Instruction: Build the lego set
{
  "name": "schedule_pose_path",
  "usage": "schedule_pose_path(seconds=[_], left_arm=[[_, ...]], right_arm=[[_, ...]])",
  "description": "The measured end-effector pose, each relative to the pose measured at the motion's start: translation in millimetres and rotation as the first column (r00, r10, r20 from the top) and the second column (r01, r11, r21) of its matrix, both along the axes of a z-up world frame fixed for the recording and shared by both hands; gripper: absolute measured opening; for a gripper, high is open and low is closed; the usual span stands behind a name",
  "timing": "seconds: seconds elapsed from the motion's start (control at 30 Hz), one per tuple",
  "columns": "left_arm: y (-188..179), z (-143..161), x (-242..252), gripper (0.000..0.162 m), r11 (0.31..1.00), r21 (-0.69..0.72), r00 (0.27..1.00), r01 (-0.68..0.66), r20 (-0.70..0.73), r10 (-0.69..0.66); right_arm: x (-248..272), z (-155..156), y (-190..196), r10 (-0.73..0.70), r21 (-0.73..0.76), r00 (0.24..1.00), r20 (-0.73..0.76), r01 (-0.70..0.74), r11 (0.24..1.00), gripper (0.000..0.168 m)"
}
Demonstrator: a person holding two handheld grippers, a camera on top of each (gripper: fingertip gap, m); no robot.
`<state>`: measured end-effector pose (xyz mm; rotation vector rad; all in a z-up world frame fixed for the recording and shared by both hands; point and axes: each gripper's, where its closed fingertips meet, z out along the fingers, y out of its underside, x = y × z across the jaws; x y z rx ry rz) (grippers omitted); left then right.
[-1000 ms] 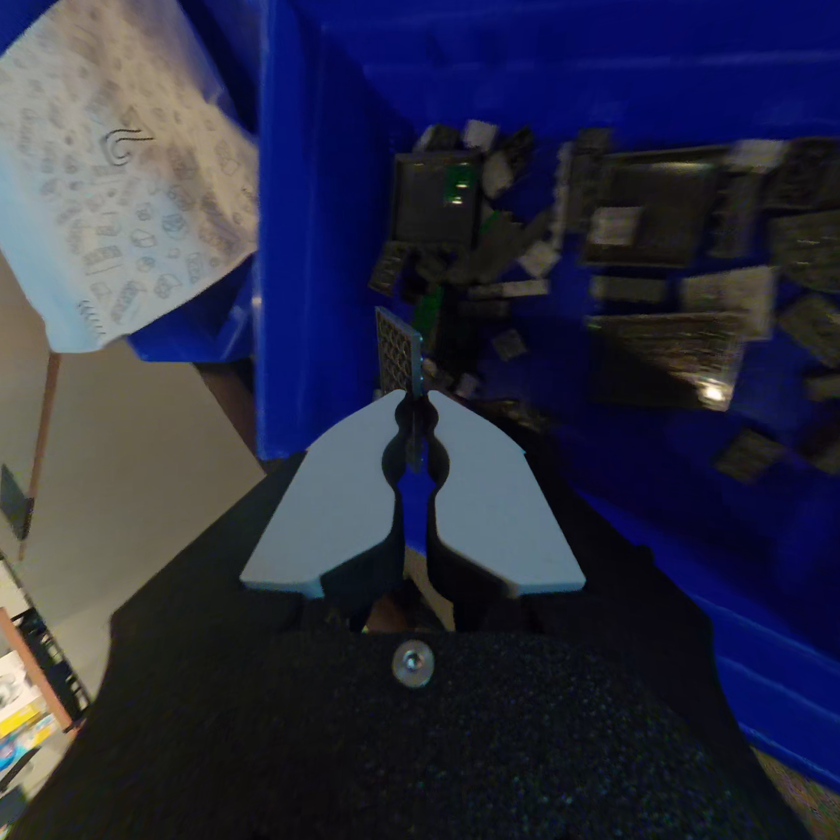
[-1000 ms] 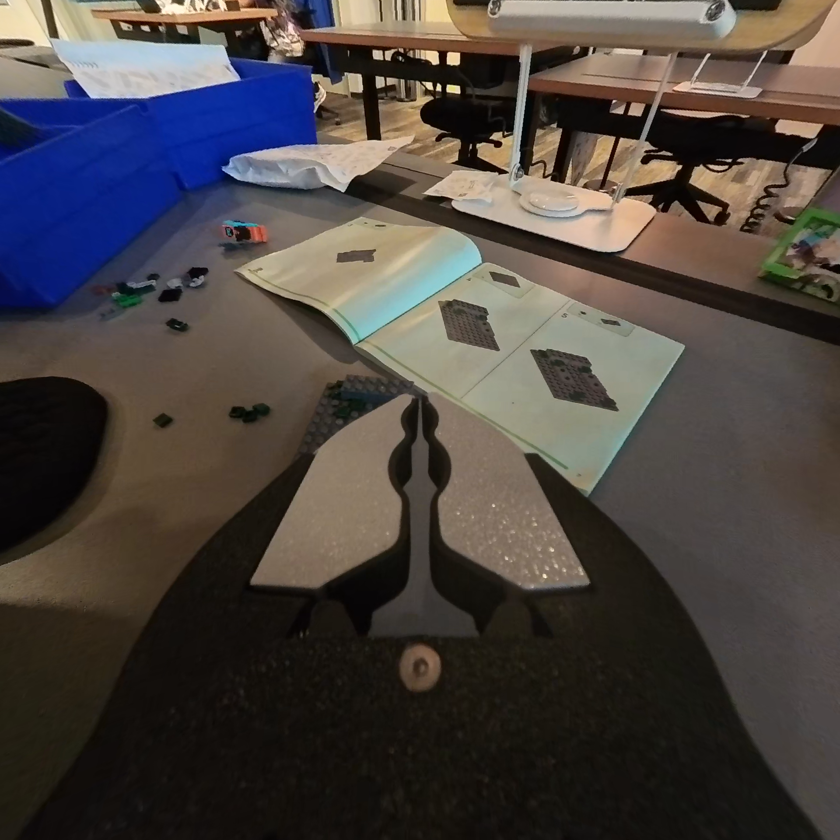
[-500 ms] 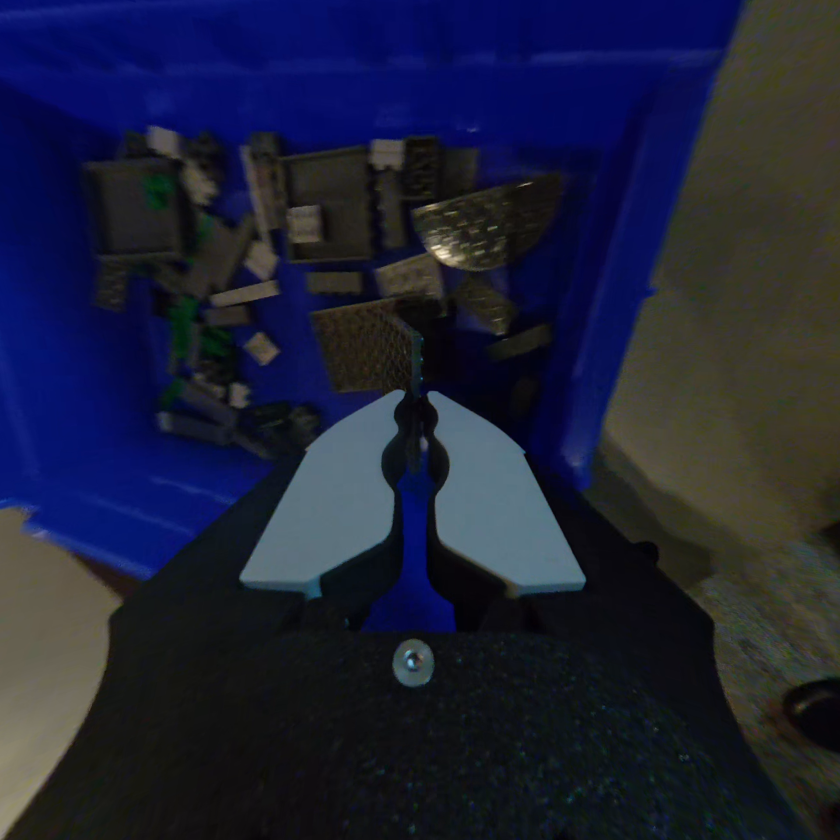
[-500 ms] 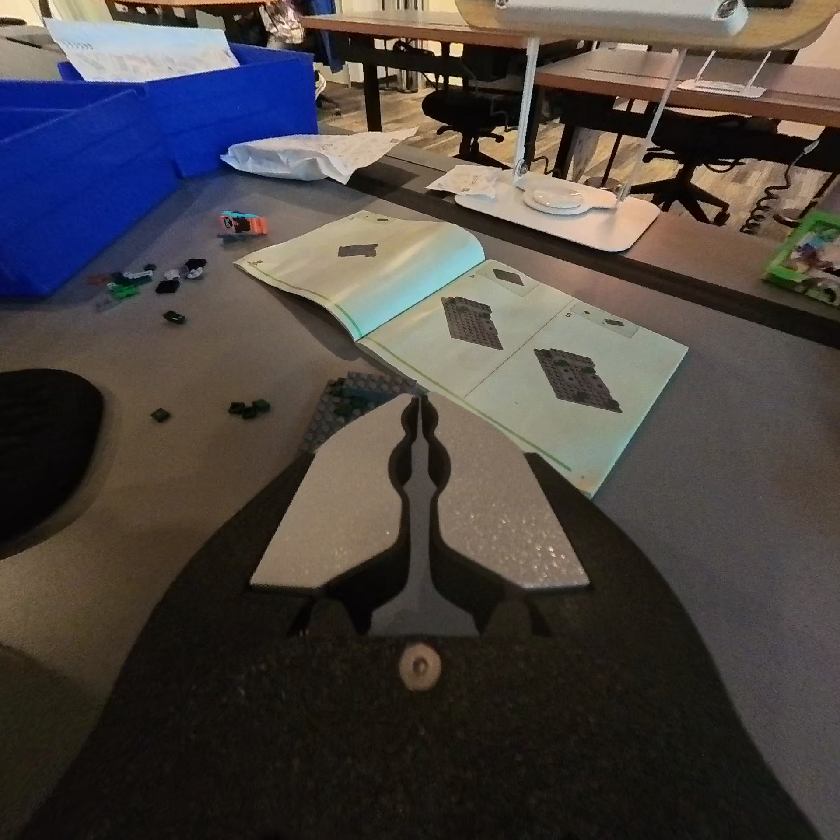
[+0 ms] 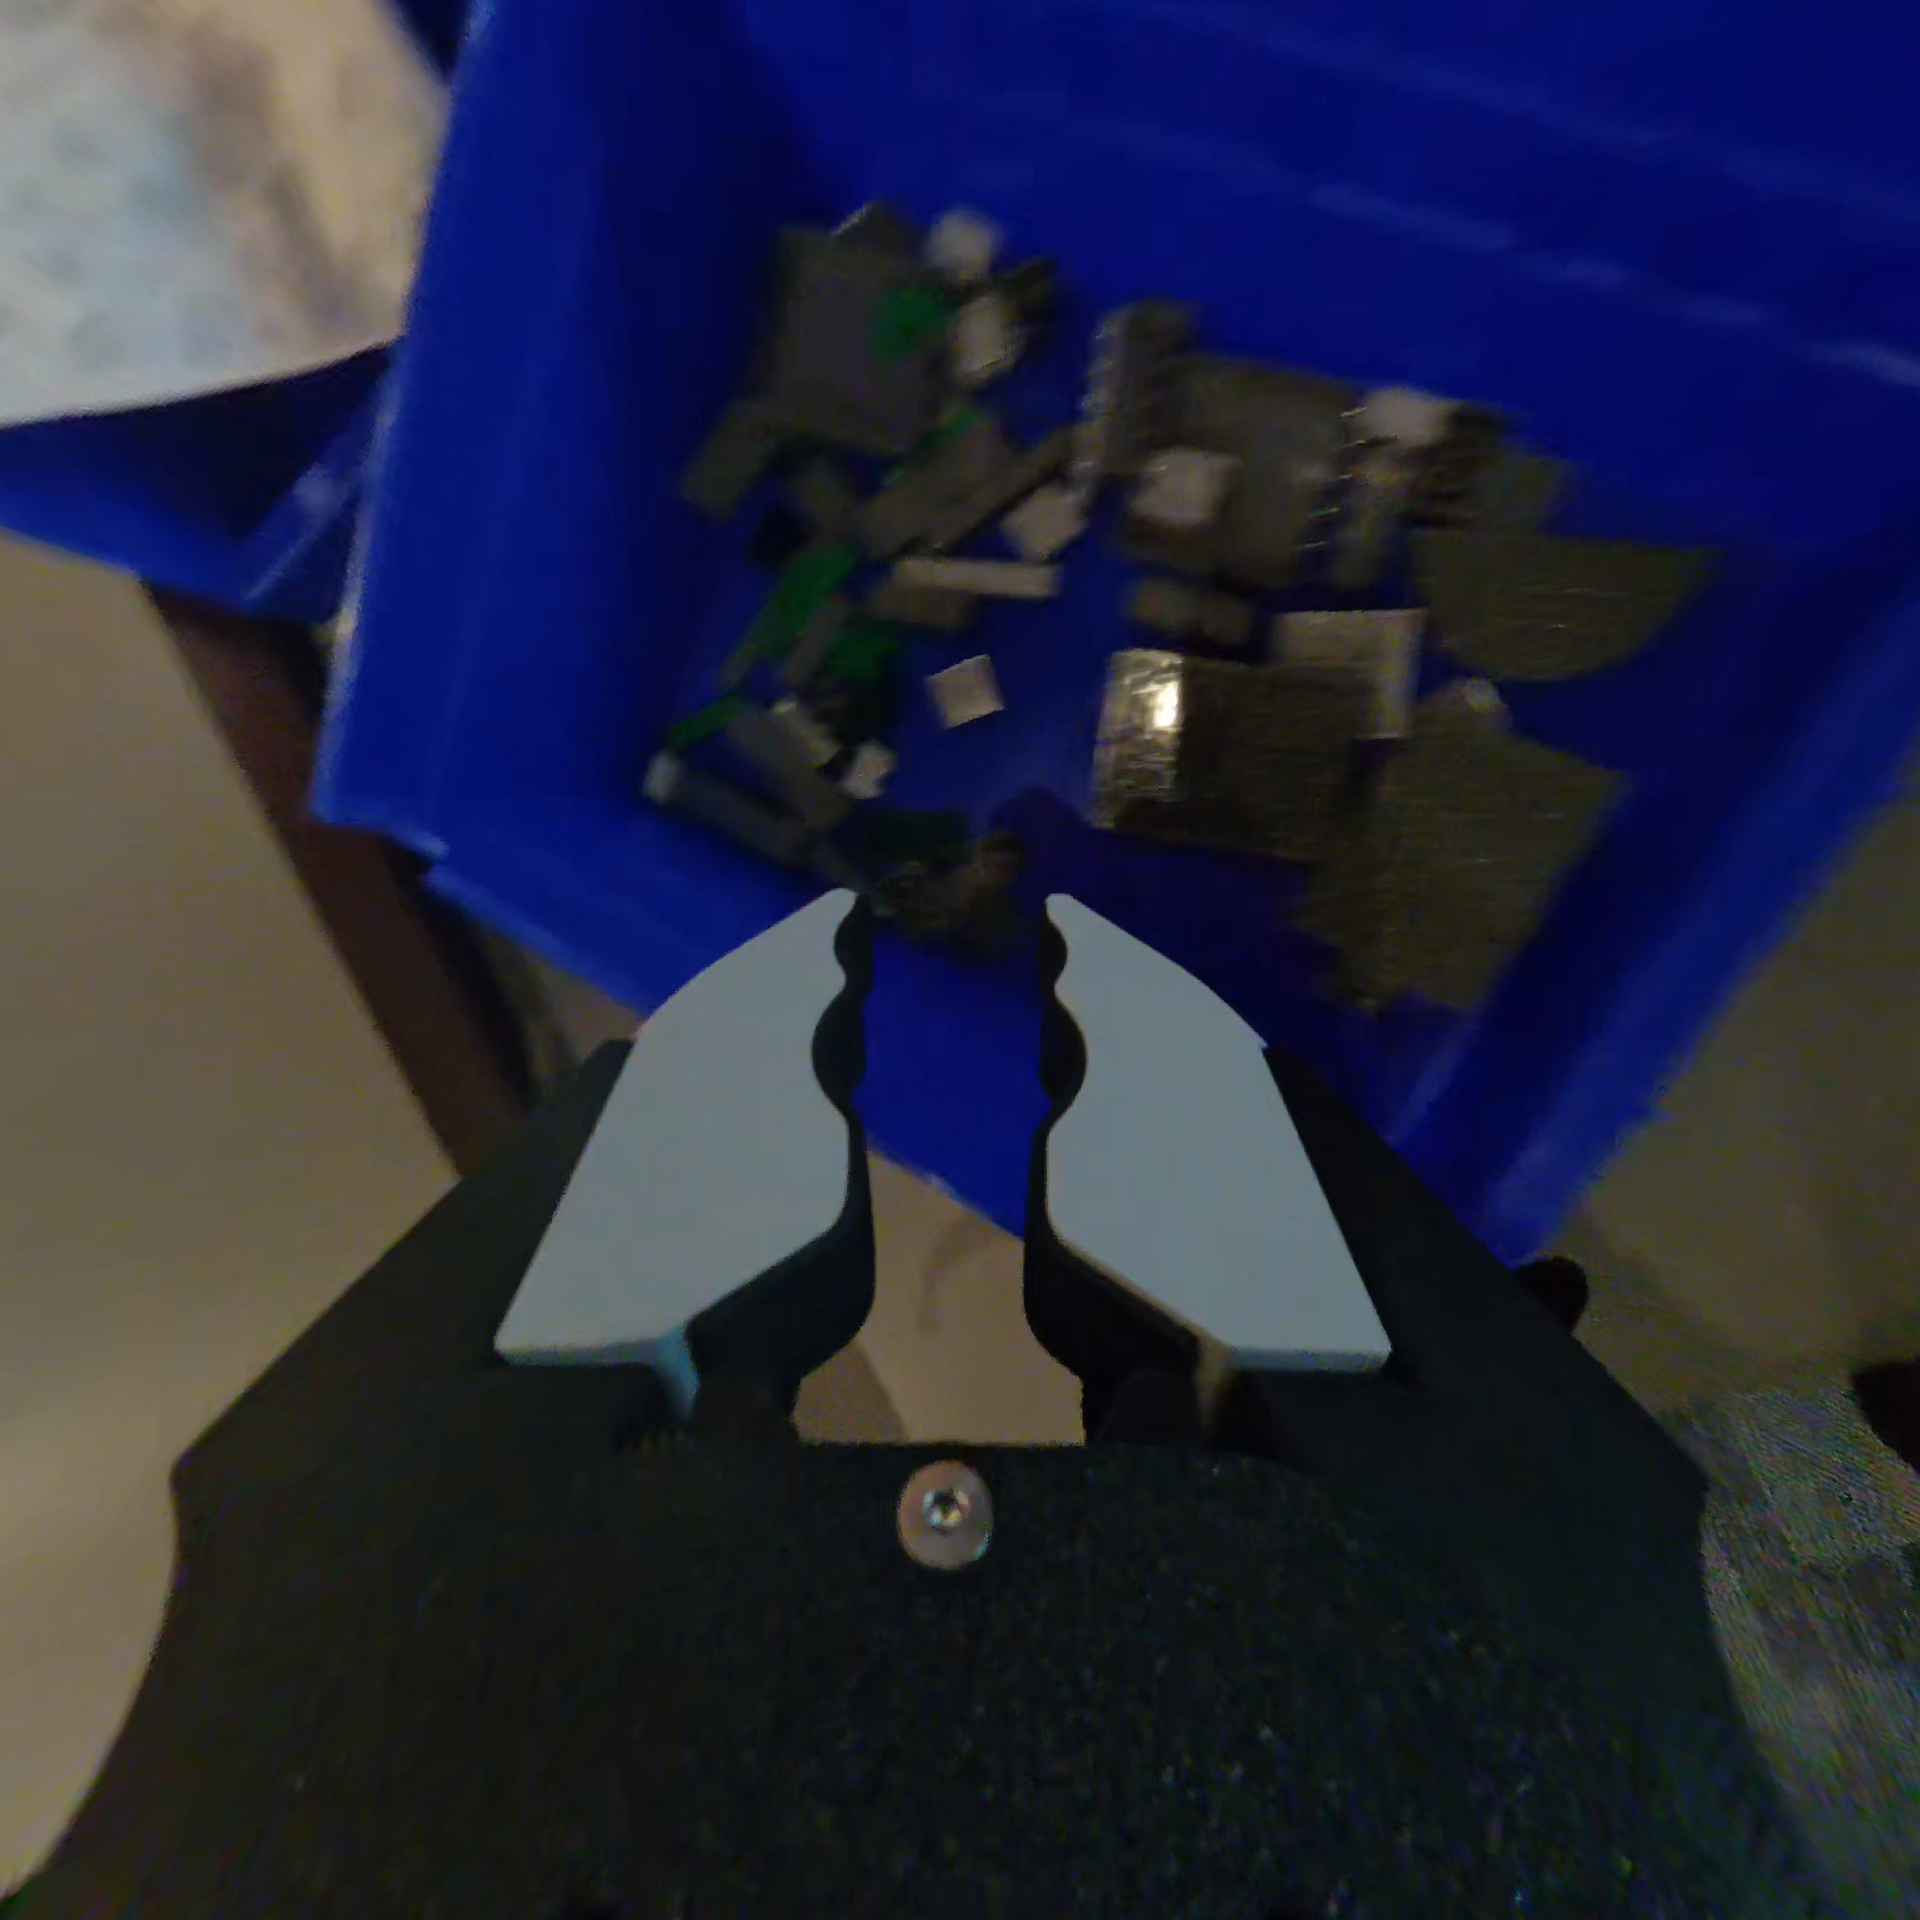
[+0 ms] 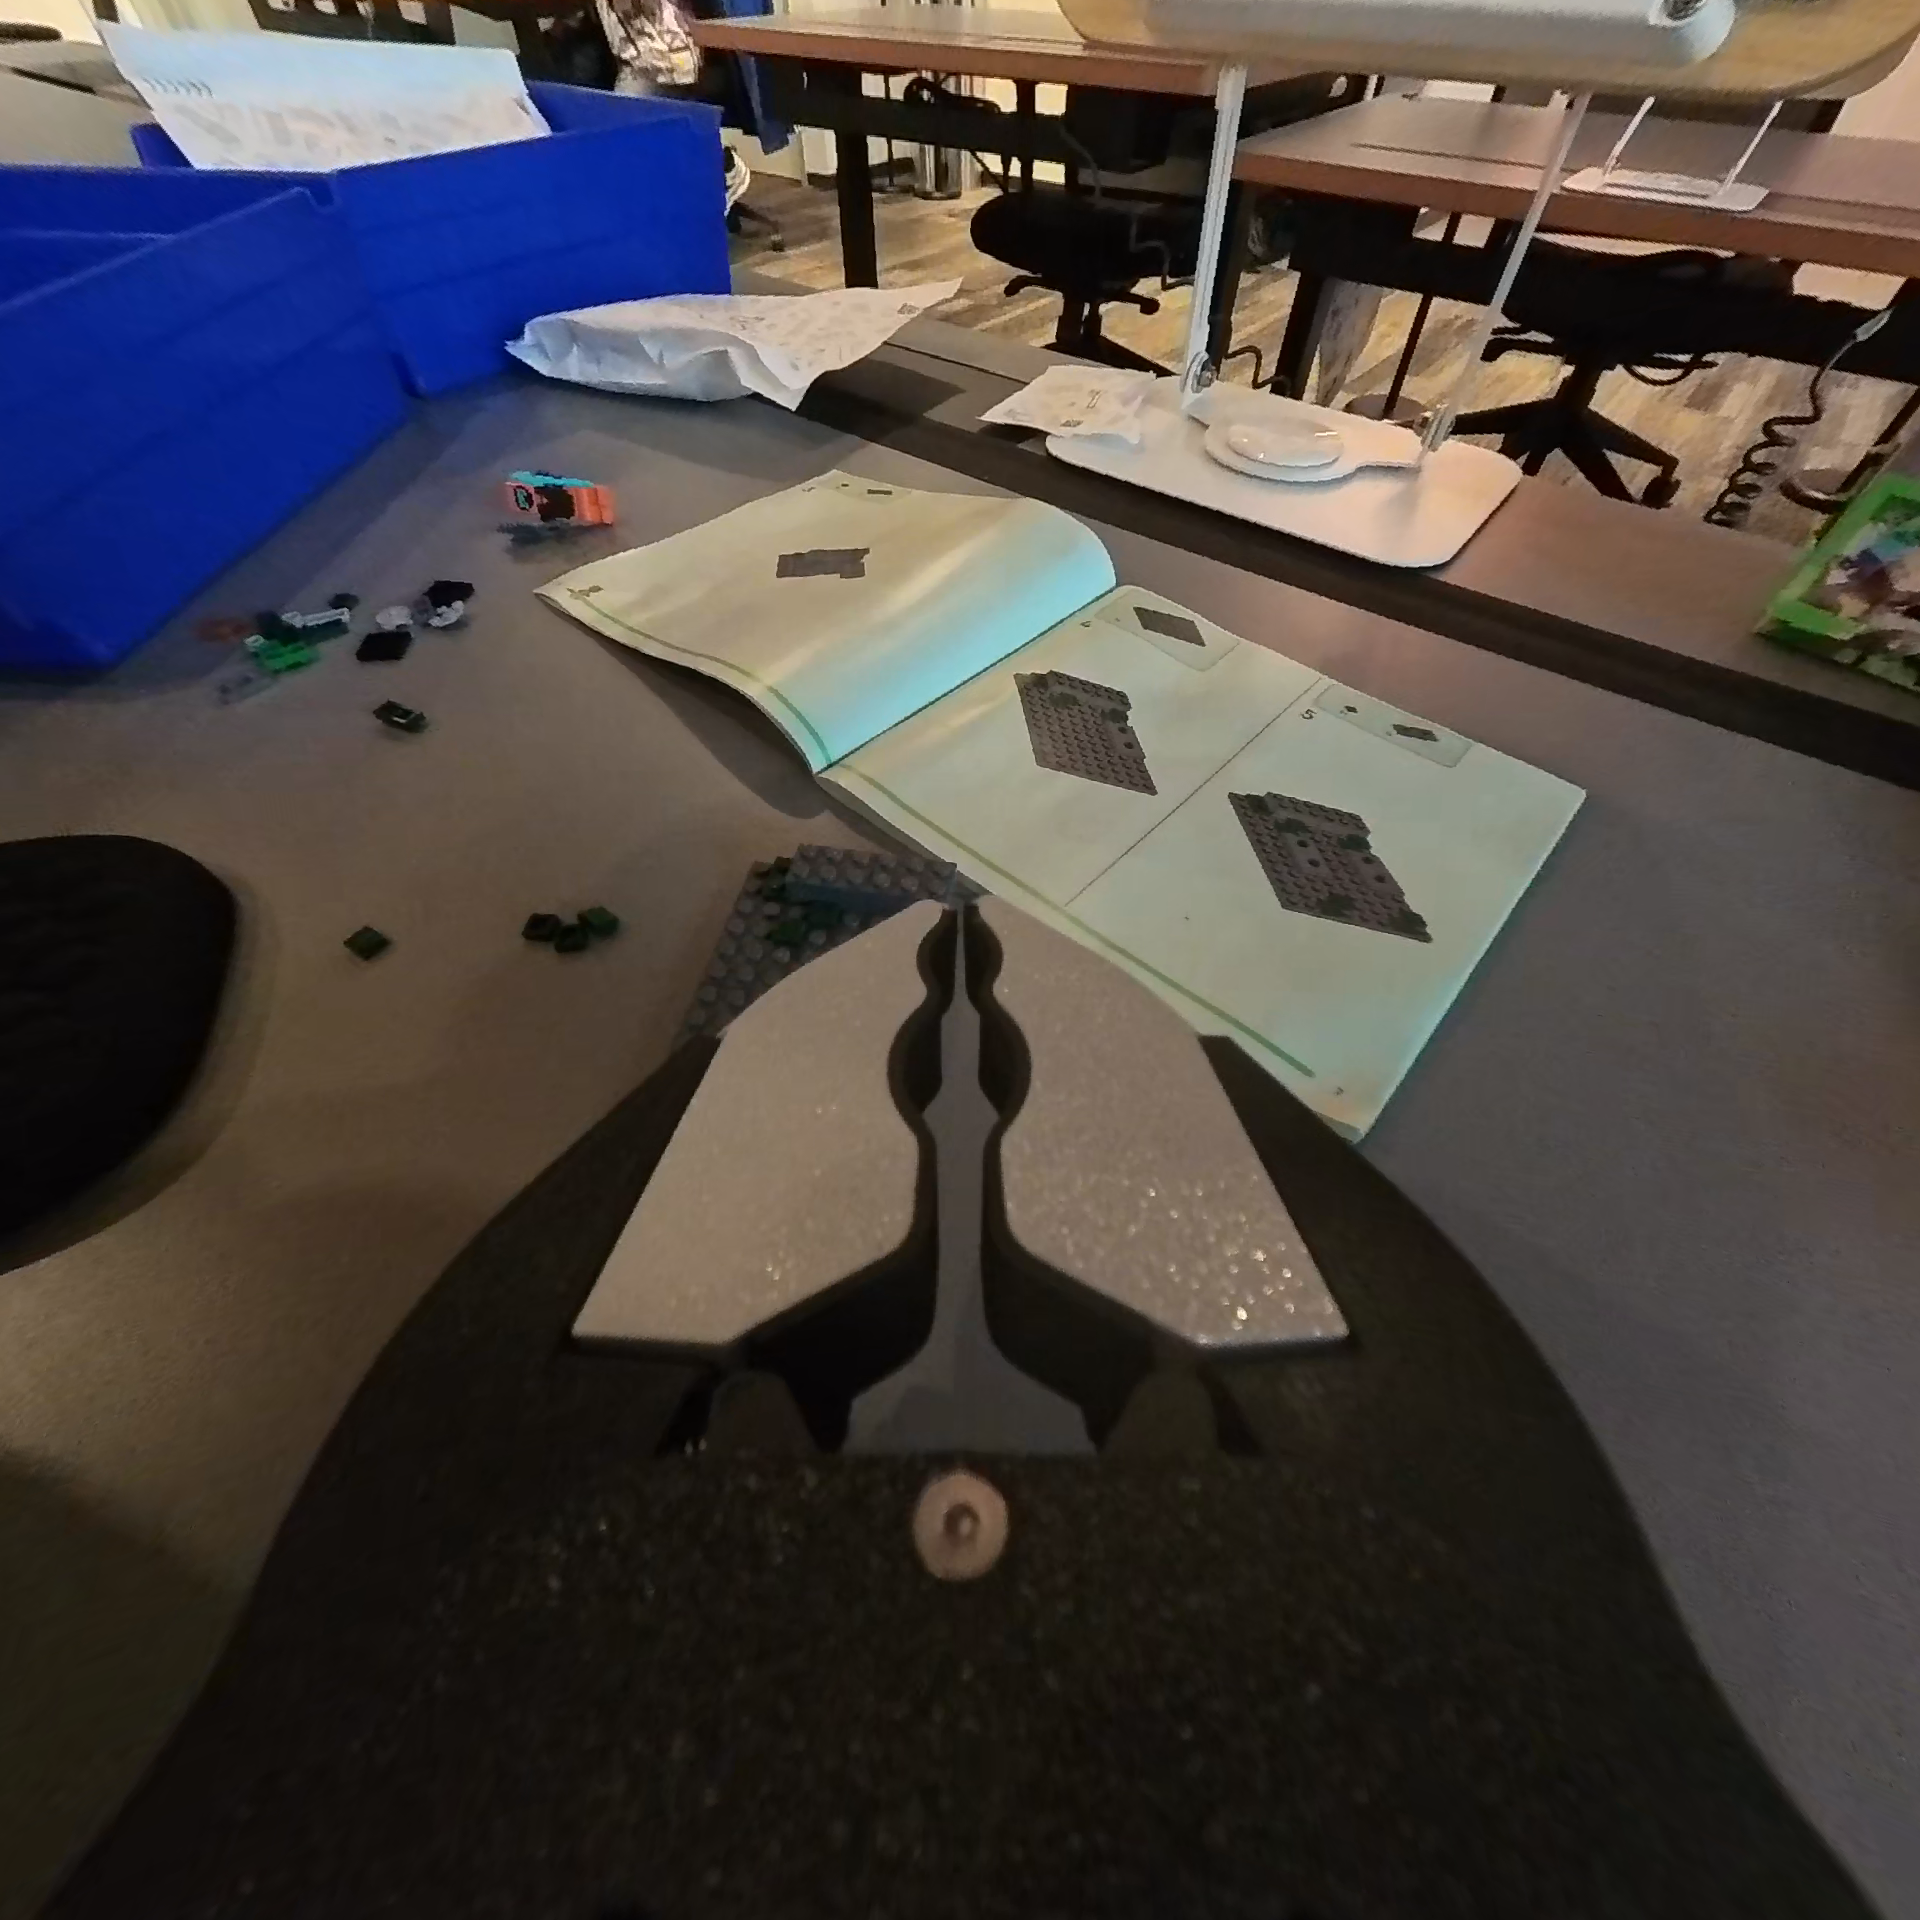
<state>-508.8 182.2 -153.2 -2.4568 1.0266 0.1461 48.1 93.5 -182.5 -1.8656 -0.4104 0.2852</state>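
In the left wrist view my left gripper (image 5: 951,909) is open, its jaws apart, just above the near rim of a blue bin (image 5: 582,582). The bin holds several grey Lego plates (image 5: 1247,727) and small grey, white and green pieces (image 5: 831,623). A blurred dark piece (image 5: 940,883) lies just past the fingertips; nothing is between them. In the right wrist view my right gripper (image 6: 958,914) is shut and empty, over the near edge of a grey studded baseplate (image 6: 769,935) on the grey table. An open instruction booklet (image 6: 1039,727) lies just beyond.
Small loose green and black pieces (image 6: 566,925) and more (image 6: 343,634) lie left of the booklet, with an orange piece (image 6: 561,502). Blue bins (image 6: 208,395) stand at the far left, a white paper bag (image 6: 707,338) behind. A white lamp base (image 6: 1299,478) stands at the table's back, a black rounded object (image 6: 94,1018) at left. Left tips to right tips: about 55 cm.
My left gripper has opened and no longer holds the grey plate it was shut on; its view swung across the bin. The right gripper stays shut and has barely moved.
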Motion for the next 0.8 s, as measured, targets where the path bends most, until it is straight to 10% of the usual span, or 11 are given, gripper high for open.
schedule_pose_path(seconds=[0.8], left_arm=[[87.3, -87.8, -37.1, 0.026, 0.878, -0.309, 0.916, -0.365, -0.289, 0.279]], right_arm=[[4.1, 5.0, -3.1, 0.004, 0.01, 0.999, -0.048, -0.003, 1.0, 0.001]])
